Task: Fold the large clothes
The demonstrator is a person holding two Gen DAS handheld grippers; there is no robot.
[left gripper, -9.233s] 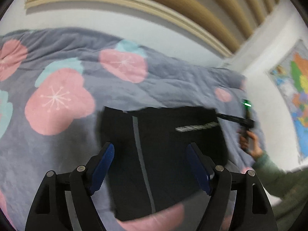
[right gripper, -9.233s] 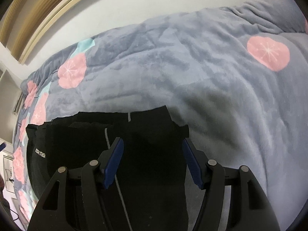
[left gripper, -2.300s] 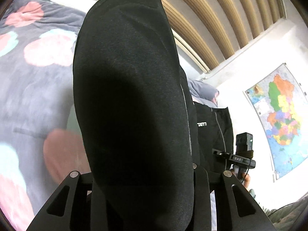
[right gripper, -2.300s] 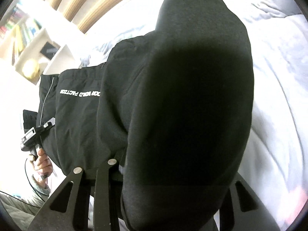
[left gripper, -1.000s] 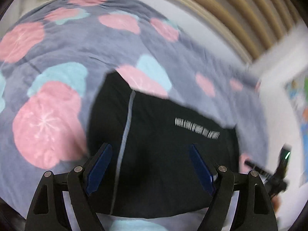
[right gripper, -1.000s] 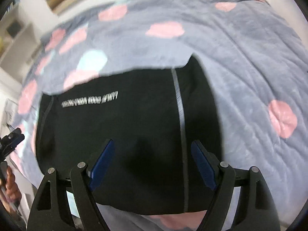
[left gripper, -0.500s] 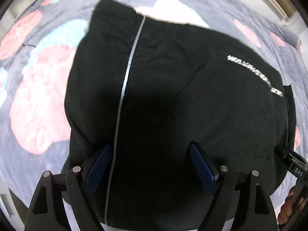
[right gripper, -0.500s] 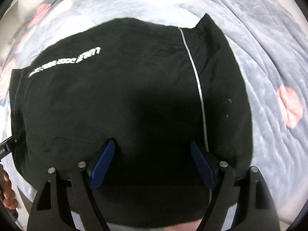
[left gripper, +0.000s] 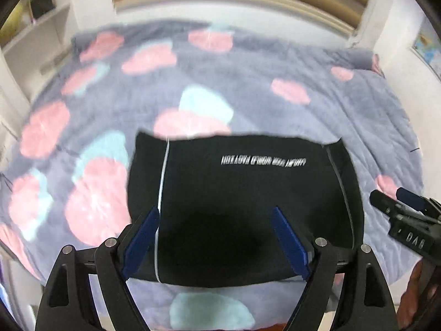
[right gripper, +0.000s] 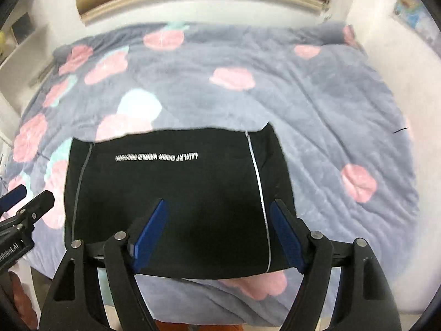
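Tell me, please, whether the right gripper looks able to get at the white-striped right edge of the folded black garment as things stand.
Probably yes. The right gripper hangs open and empty above the black garment on the blanket, and nothing covers the white stripe below it.

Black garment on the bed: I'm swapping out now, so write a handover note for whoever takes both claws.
Left claw: open, empty, above the garment.
Right claw: open, empty, above it too.
Garment: lies flat as a folded rectangle on the blanket, near its front edge, white lettering on top.
Done: folded and set down.
Left: probably one more fold, or none; judge that yourself.
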